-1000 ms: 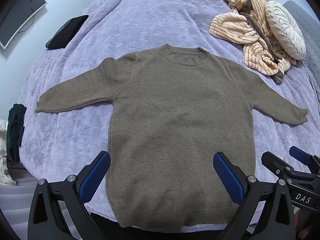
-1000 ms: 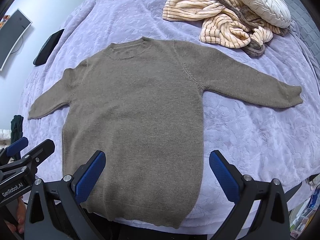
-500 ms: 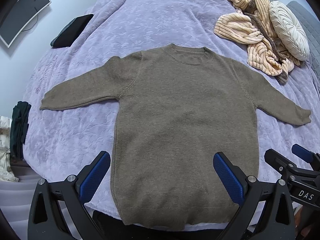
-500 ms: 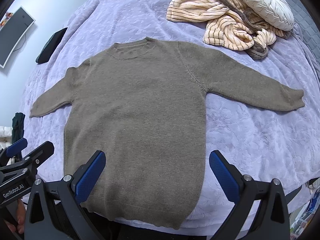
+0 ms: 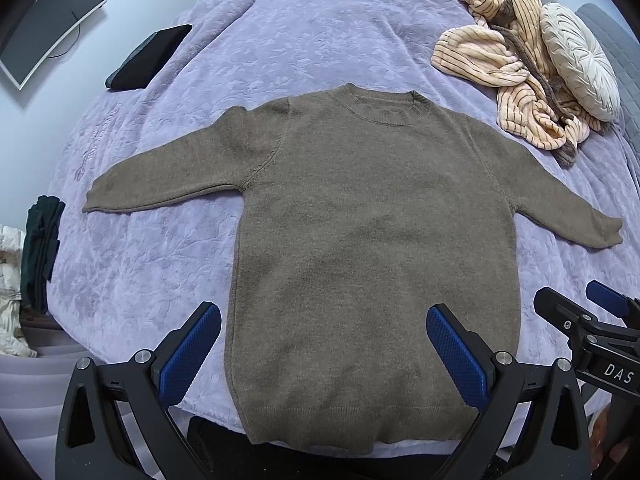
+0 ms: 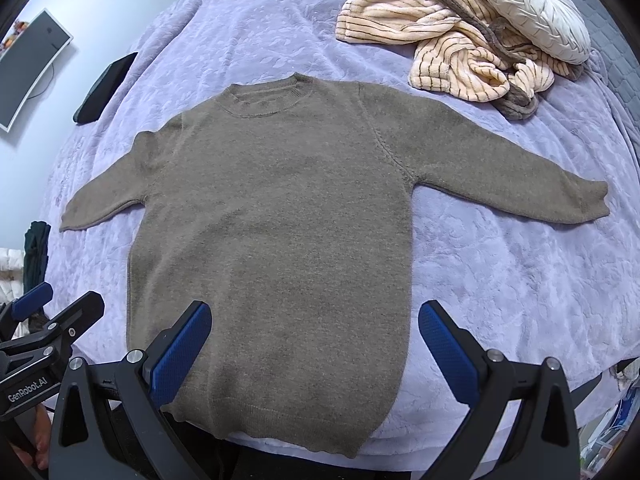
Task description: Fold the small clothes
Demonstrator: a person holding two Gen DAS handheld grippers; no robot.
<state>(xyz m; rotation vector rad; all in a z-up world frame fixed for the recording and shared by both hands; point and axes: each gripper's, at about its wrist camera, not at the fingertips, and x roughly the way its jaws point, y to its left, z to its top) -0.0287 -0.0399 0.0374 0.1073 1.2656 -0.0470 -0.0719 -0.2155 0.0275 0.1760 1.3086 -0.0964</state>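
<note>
I hold my left gripper (image 5: pixel 324 340) above the near edge of the bed, its blue pads spread wide with nothing between them. My right gripper (image 6: pixel 314 338) hangs beside it, equally wide apart and empty. Below both lies the brown sweater (image 5: pixel 372 248), flat and face up on the lilac bedspread (image 5: pixel 280 40), collar away from me, hem at the near edge of the bed, both sleeves stretched out to the sides. Neither gripper touches the knit. Beyond the right sleeve sits a crumpled striped peach blanket (image 5: pixel 508 64) with a round cream cushion (image 5: pixel 580 64) resting against it, apart from the sweater. A black flat object (image 5: pixel 148 58) lies on the far left of the bedspread, and a curved monitor (image 5: pixel 48 20) stands by the wall past it
</note>
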